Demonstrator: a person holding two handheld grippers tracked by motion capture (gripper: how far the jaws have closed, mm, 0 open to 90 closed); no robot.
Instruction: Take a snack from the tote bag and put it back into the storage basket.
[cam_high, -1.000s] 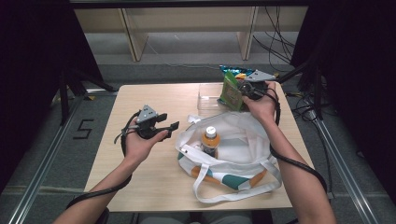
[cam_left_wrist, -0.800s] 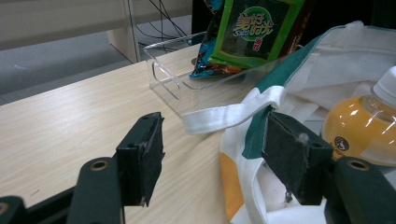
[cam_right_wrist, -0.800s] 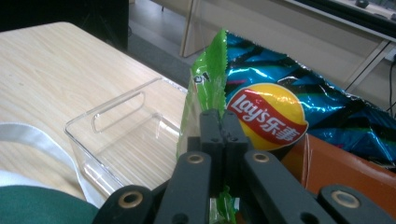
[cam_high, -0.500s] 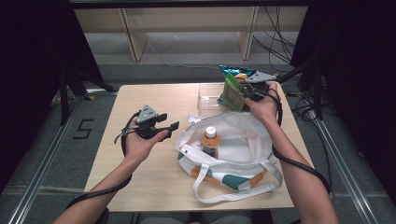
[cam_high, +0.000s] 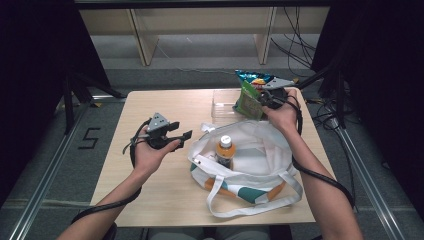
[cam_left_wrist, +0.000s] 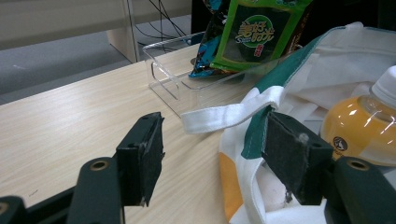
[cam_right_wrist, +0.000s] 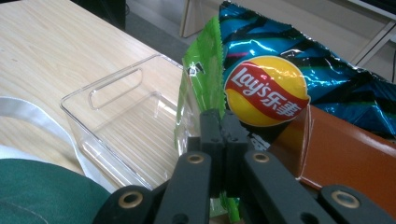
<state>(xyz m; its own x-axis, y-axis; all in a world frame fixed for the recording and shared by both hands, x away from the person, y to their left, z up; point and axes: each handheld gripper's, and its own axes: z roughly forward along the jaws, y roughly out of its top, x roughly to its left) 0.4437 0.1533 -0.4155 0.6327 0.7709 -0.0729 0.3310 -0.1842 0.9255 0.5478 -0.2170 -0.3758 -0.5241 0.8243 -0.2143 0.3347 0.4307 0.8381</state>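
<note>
The green snack packet (cam_right_wrist: 201, 79) is a thin, glossy foil pouch with a crimped, saw-toothed edge and yellow lettering on a dark panel; it stands upright over the far right part of the table, in the clear plastic bin (cam_high: 223, 106). Beside it leans a crinkled blue chip bag (cam_right_wrist: 299, 60) with a red and yellow round logo, and an orange-brown box (cam_right_wrist: 345, 154) lies just beyond. The bin is rigid and see-through, with slot handles cut in its walls. Near it sits a soft white cloth tote bag (cam_high: 260, 150) with green and orange patches — inside stands a bottle (cam_high: 225, 150) of orange drink with a white cap.

The right gripper (cam_right_wrist: 223, 140) has its black jaws pressed together on the green packet's edge. The left gripper (cam_left_wrist: 215, 161) is held above the pale wooden table (cam_high: 150, 200) with jaws spread wide — nothing is between them, and the tote's white strap (cam_left_wrist: 229, 114) lies just beyond.
</note>
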